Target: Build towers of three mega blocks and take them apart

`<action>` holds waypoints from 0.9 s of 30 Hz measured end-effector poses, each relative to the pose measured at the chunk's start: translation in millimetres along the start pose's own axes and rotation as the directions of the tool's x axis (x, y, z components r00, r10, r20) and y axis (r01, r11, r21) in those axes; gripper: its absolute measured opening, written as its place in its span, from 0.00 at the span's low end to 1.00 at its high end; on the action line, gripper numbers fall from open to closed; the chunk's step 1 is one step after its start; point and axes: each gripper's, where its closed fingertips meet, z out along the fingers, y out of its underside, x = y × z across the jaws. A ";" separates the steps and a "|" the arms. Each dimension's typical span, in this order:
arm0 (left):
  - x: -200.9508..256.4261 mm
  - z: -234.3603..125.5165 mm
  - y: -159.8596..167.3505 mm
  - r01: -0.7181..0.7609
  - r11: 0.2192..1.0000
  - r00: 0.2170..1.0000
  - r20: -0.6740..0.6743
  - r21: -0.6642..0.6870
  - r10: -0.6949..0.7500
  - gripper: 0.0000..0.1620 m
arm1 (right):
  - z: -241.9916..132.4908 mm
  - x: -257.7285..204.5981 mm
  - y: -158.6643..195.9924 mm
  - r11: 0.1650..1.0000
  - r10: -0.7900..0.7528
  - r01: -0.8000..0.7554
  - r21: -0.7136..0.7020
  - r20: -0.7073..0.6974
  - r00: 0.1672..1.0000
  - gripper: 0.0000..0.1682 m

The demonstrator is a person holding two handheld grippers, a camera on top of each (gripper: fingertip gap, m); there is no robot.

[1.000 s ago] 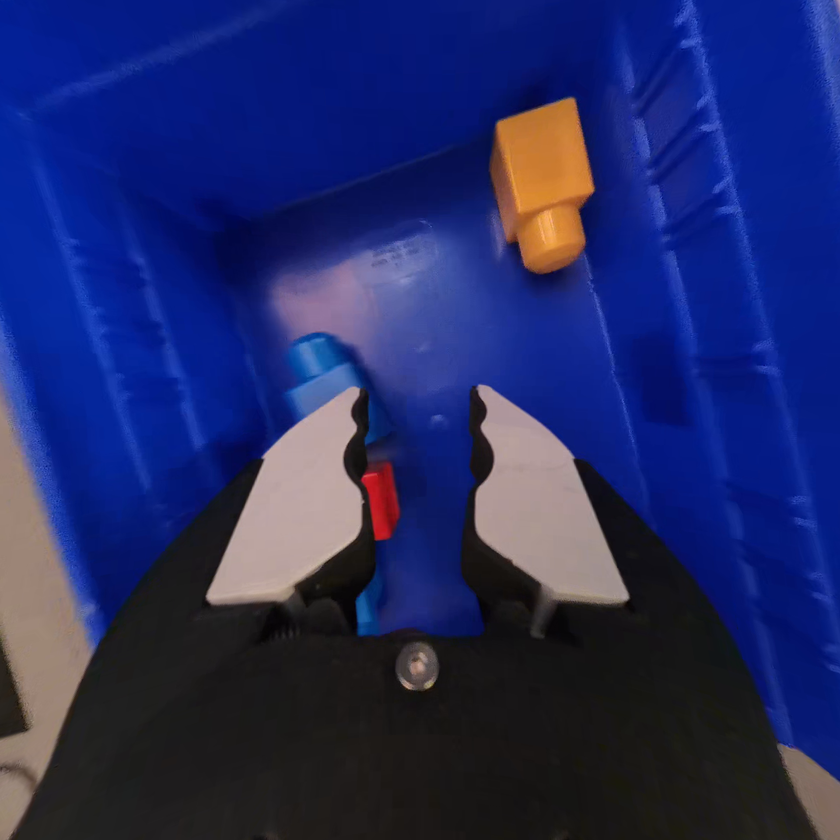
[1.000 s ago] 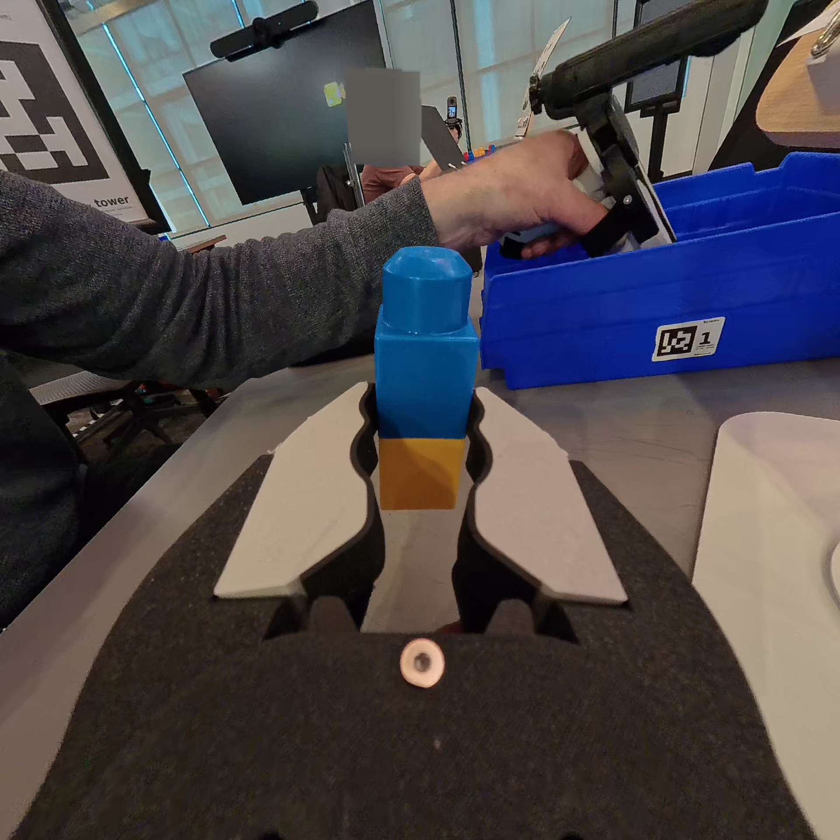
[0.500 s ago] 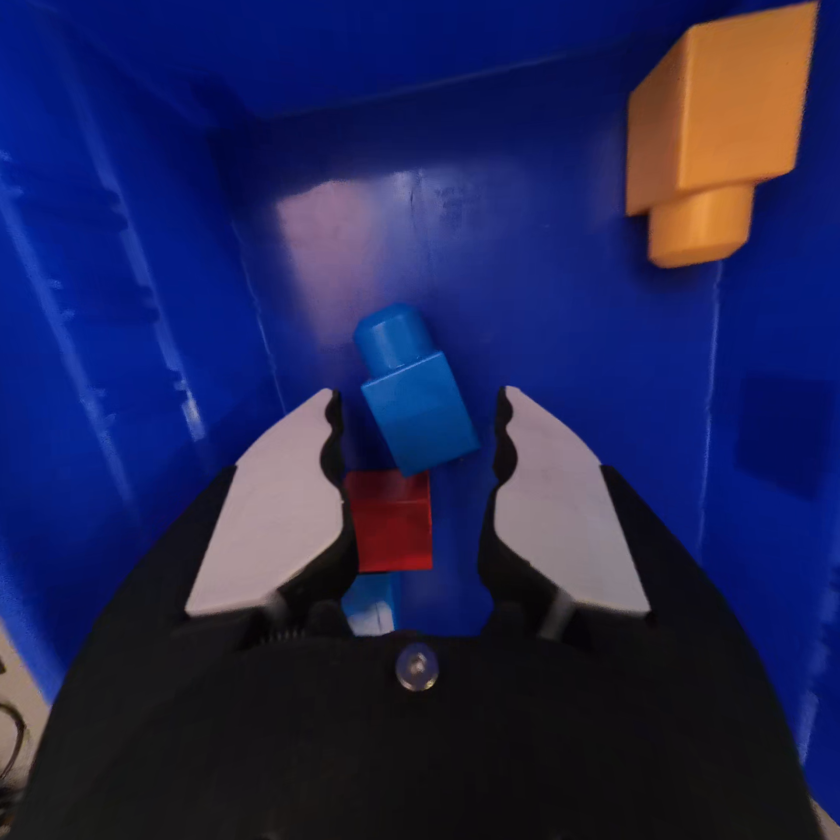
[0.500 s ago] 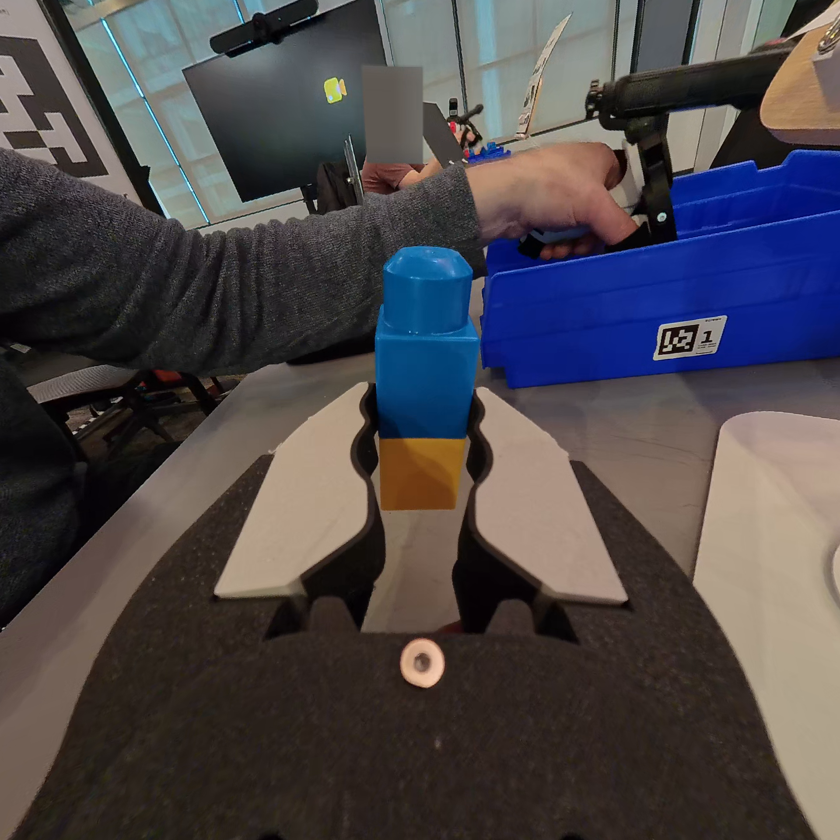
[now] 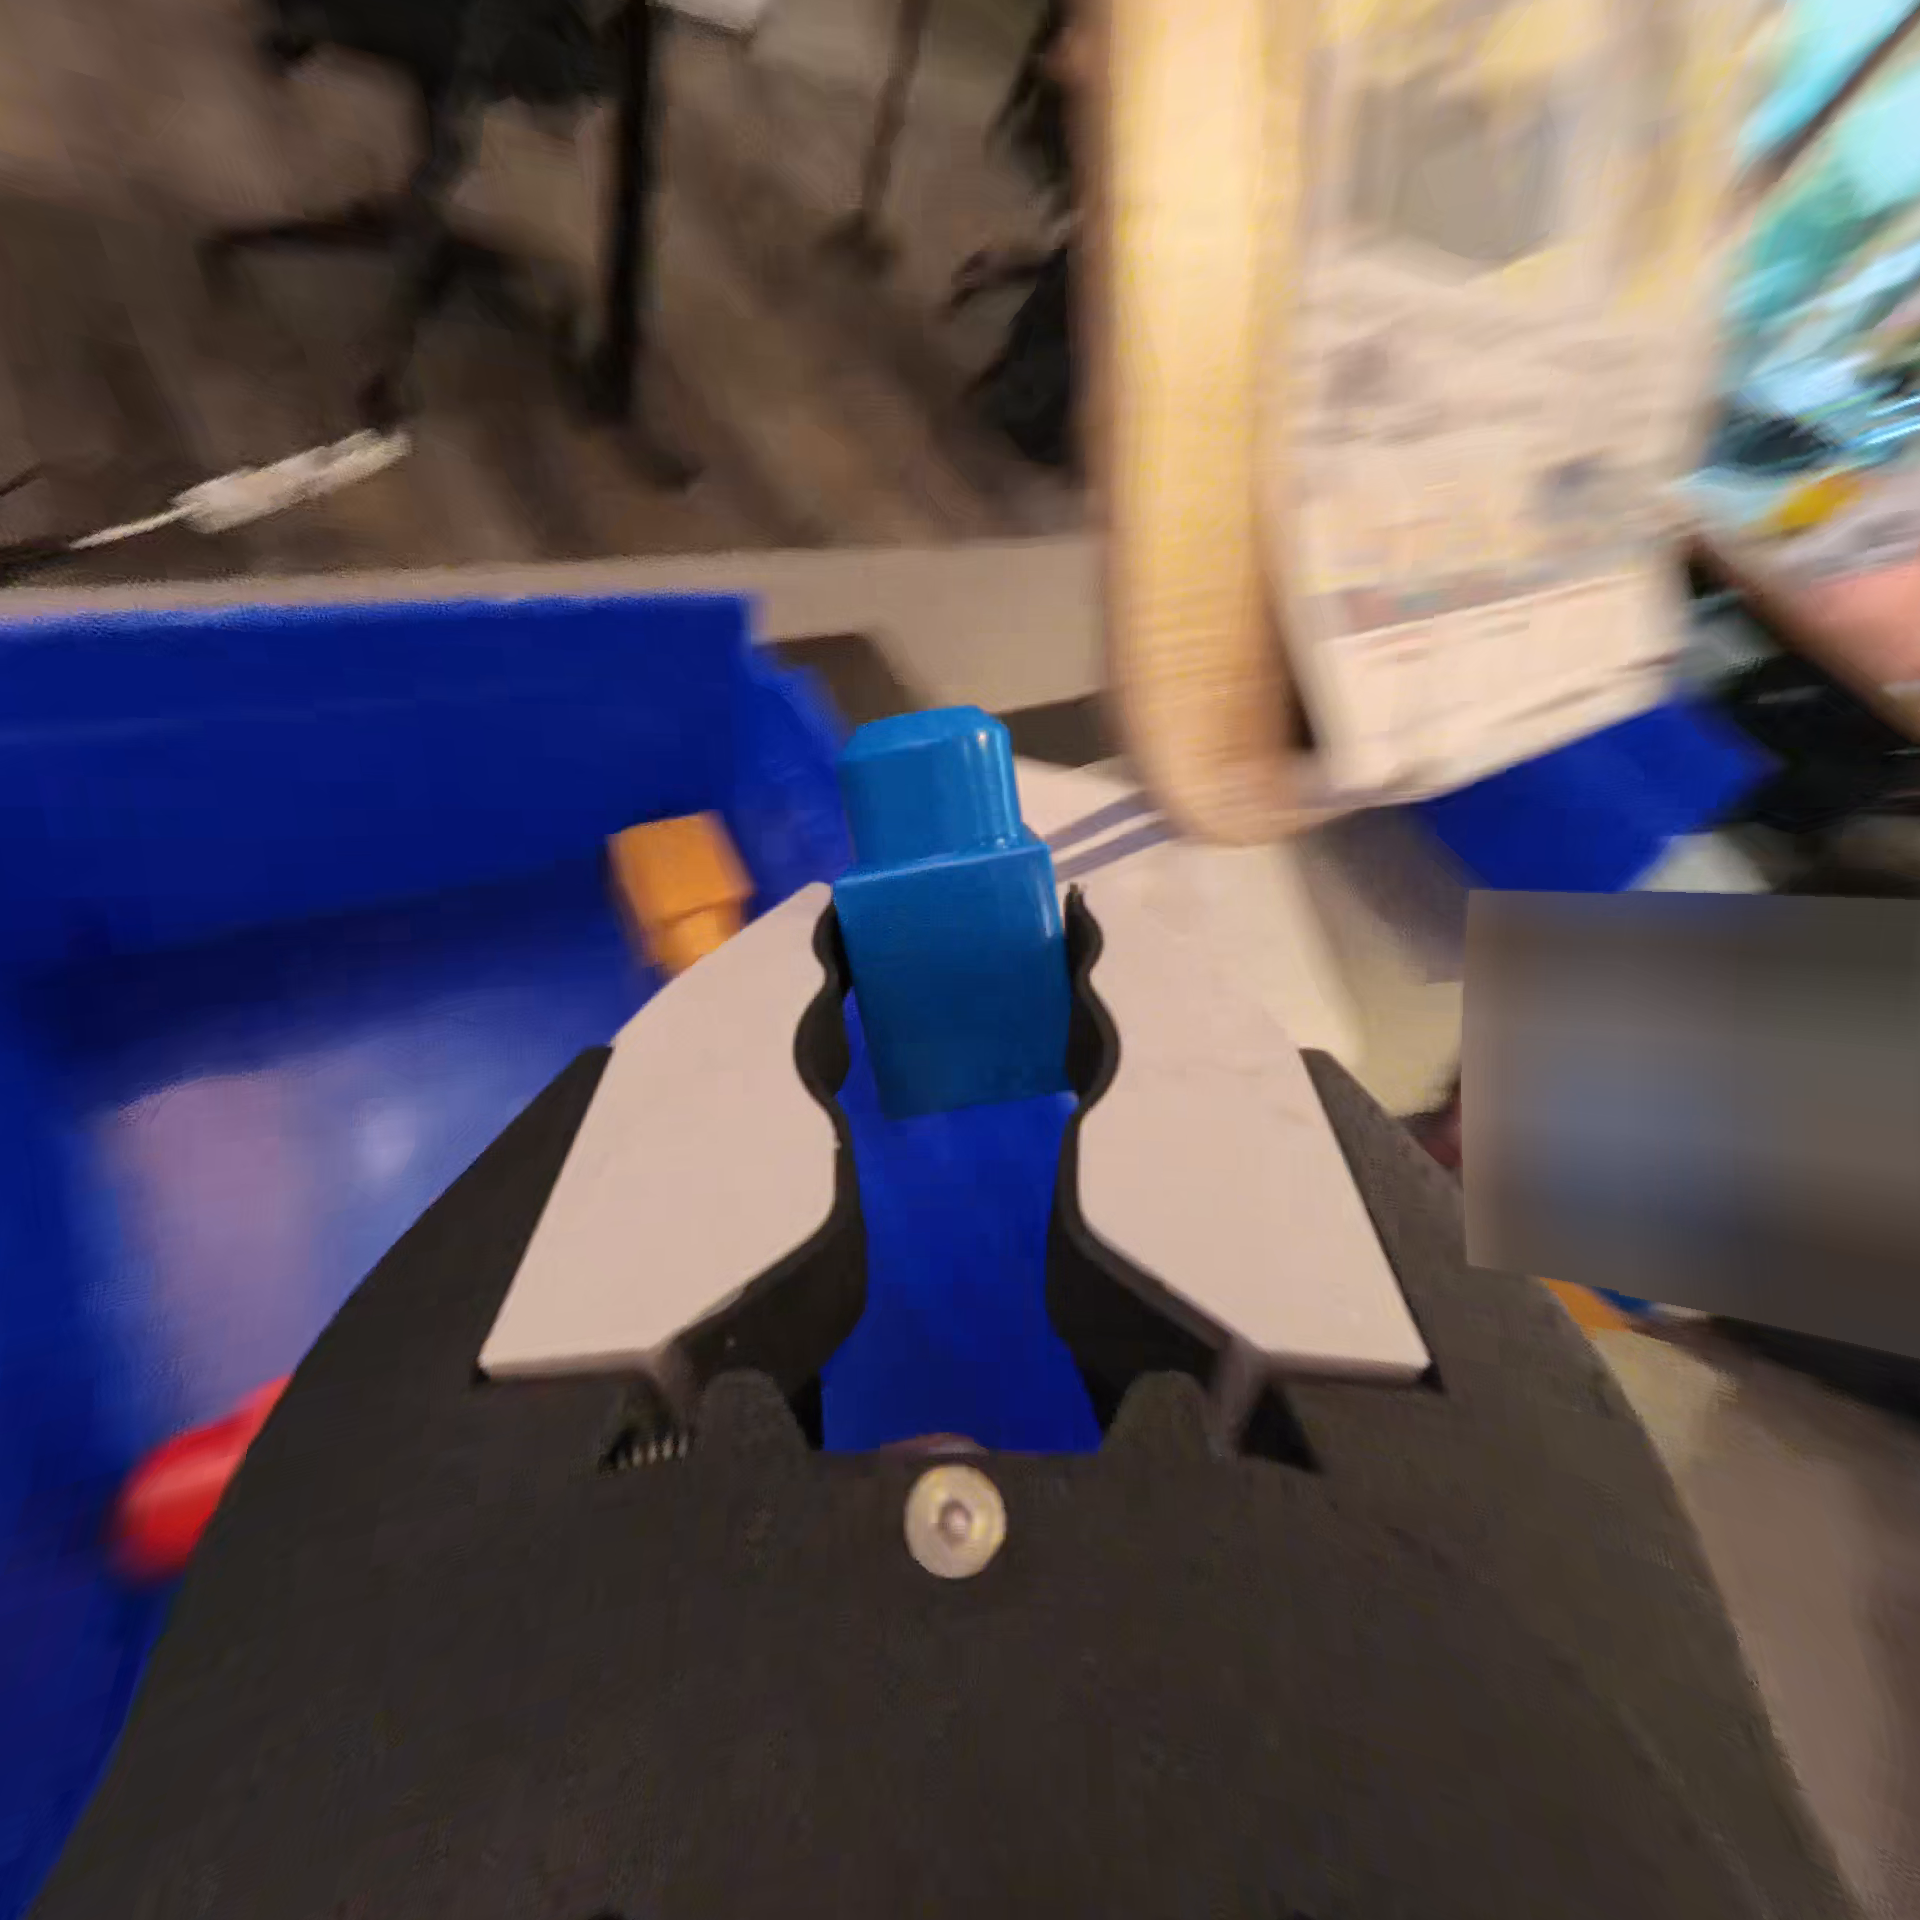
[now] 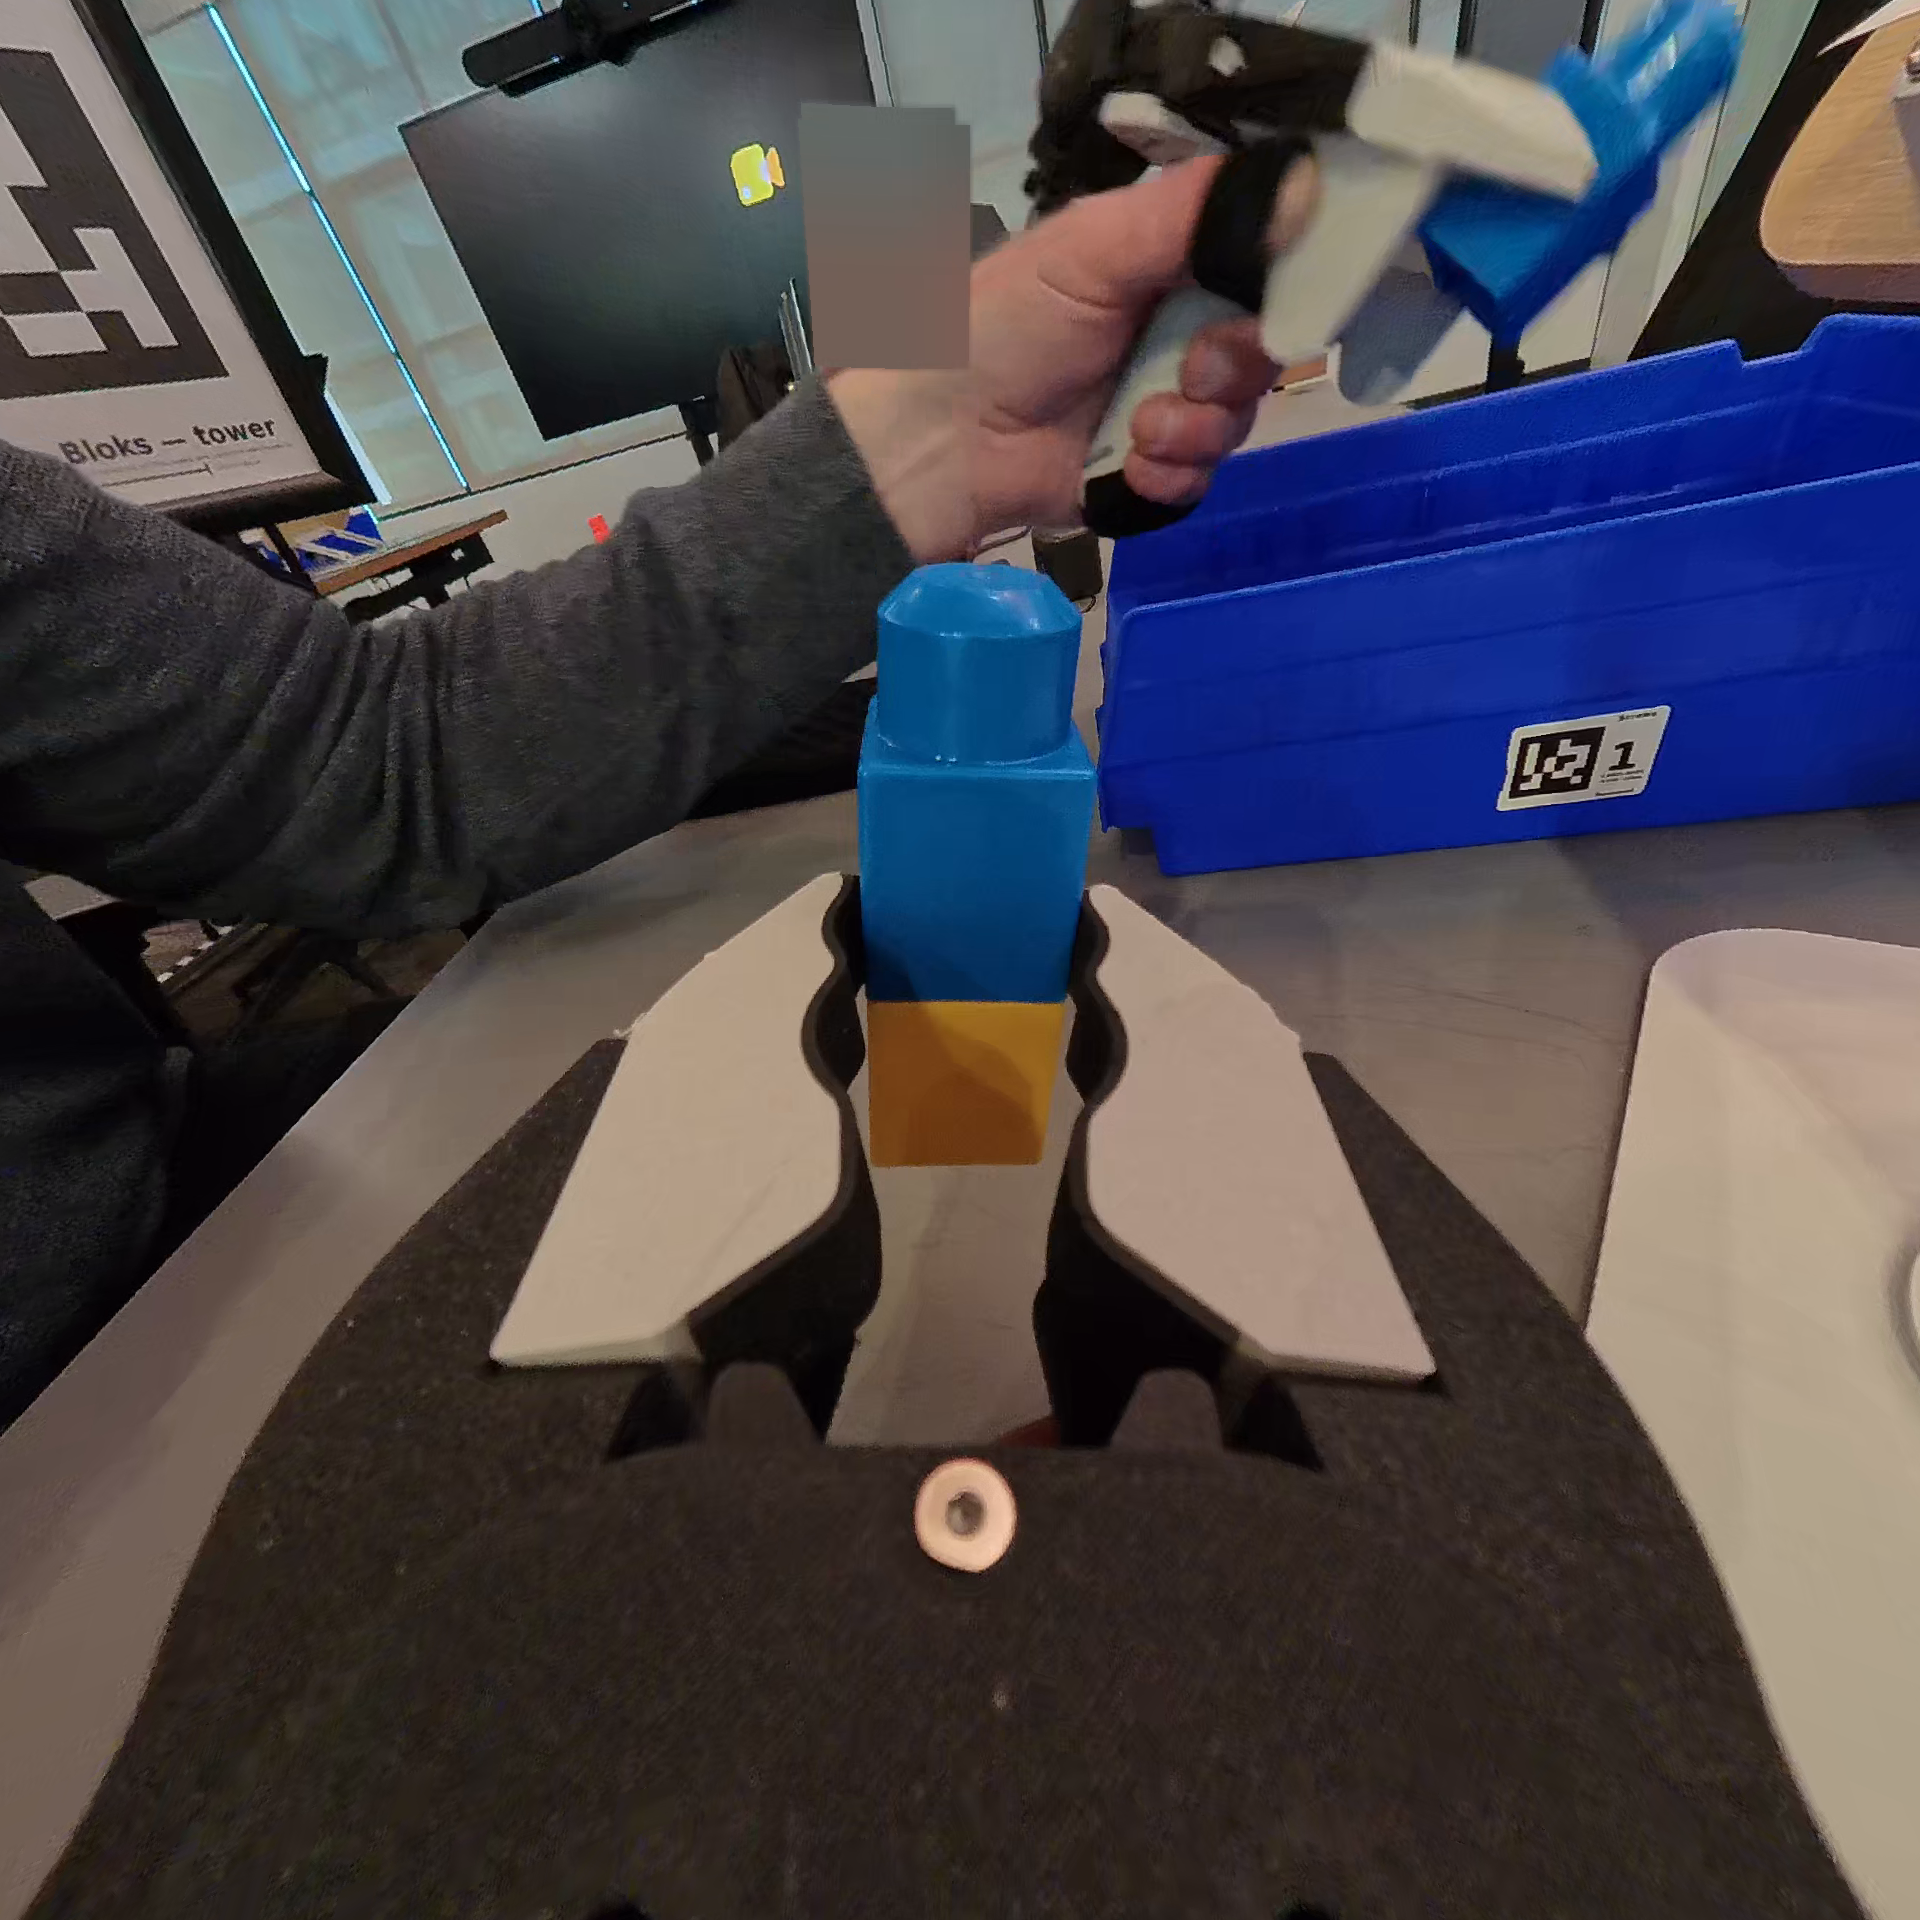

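My left gripper (image 5: 951,935) is shut on a single blue block (image 5: 951,977), stud pointing up, lifted above the blue bin (image 5: 364,727). An orange block (image 5: 681,883) and a red block (image 5: 182,1486) lie inside the bin. My right gripper (image 6: 966,935) is shut on a two-block stack, a blue block (image 6: 971,831) on top of an orange block (image 6: 961,1086), held upright over the grey table (image 6: 1403,987). In the right wrist view the left gripper (image 6: 1621,135) shows blurred above the bin (image 6: 1507,665) with its blue block (image 6: 1590,156), held by a person's hand (image 6: 1049,384).
A white mat (image 6: 1766,1299) lies on the table at the right. The person's grey sleeve (image 6: 416,707) stretches across the left. A person in a patterned top (image 5: 1455,416) stands behind the bin in the left wrist view. A dark screen (image 6: 623,249) stands behind. The gap from one gripper's tips to the other's is roughly 25 cm.
My left gripper has closed on the blue block and lifted it out of the bin, tilting up. My right gripper and its stack have not moved.
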 end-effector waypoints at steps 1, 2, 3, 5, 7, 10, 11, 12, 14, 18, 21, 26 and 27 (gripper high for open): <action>24.7 -5.2 -6.8 0.000 0.997 0.996 -0.092 0.072 0.006 0.24 | 0.2 0.0 0.2 1.000 -0.001 0.001 -0.001 0.000 1.000 0.22; 46.7 -8.8 -10.7 -0.011 0.990 0.987 -0.156 0.143 0.034 0.23 | 0.2 -0.1 0.2 1.000 -0.001 0.001 -0.001 0.000 1.000 0.22; 69.9 -9.5 -9.5 -0.026 0.983 0.972 -0.224 0.183 0.067 0.23 | 0.1 -0.2 0.1 1.000 -0.001 0.001 -0.001 0.001 1.000 0.22; 109.9 -6.0 -1.2 -0.067 0.966 0.944 -0.299 0.250 0.143 0.23 | -0.1 0.0 -0.1 1.000 0.002 -0.002 0.001 0.001 1.000 0.21; 149.5 -1.6 10.4 -0.059 0.950 0.896 -0.404 0.306 0.186 0.23 | -0.5 0.0 -0.6 1.000 0.004 -0.004 0.005 0.004 1.000 0.22; 184.5 12.6 30.2 -0.019 0.943 0.845 -0.499 0.333 0.193 0.23 | -0.9 0.1 -0.9 1.000 0.008 -0.008 0.007 0.007 1.000 0.22; 189.2 18.8 38.5 -0.022 0.949 0.840 -0.509 0.315 0.188 0.23 | -1.0 0.2 -1.0 1.000 0.010 -0.010 0.008 0.007 1.000 0.22; 192.5 22.4 42.5 -0.010 0.945 0.838 -0.513 0.328 0.187 0.23 | -1.1 0.3 -1.2 1.000 0.012 -0.012 0.010 0.008 1.000 0.22; 201.8 25.4 50.3 0.013 0.943 0.808 -0.559 0.332 0.186 0.23 | -1.6 0.8 -1.6 1.000 0.018 -0.018 0.014 0.009 1.000 0.22; 210.9 27.1 56.6 0.007 0.942 0.779 -0.593 0.334 0.204 0.23 | -2.1 1.5 -2.2 0.999 0.026 -0.027 0.018 0.011 1.000 0.22; 212.9 31.2 61.1 0.008 0.942 0.776 -0.596 0.336 0.206 0.23 | -1.8 1.2 -1.7 1.000 0.024 -0.024 0.014 0.011 1.000 0.22; 216.8 40.0 71.4 -0.011 0.948 0.773 -0.598 0.319 0.210 0.23 | -4.5 3.4 -4.6 0.998 0.047 -0.048 0.038 0.014 0.999 0.22; 216.4 39.8 70.9 -0.005 0.945 0.774 -0.597 0.326 0.210 0.23 | -5.1 3.6 -5.2 0.998 0.051 -0.052 0.043 0.016 0.999 0.22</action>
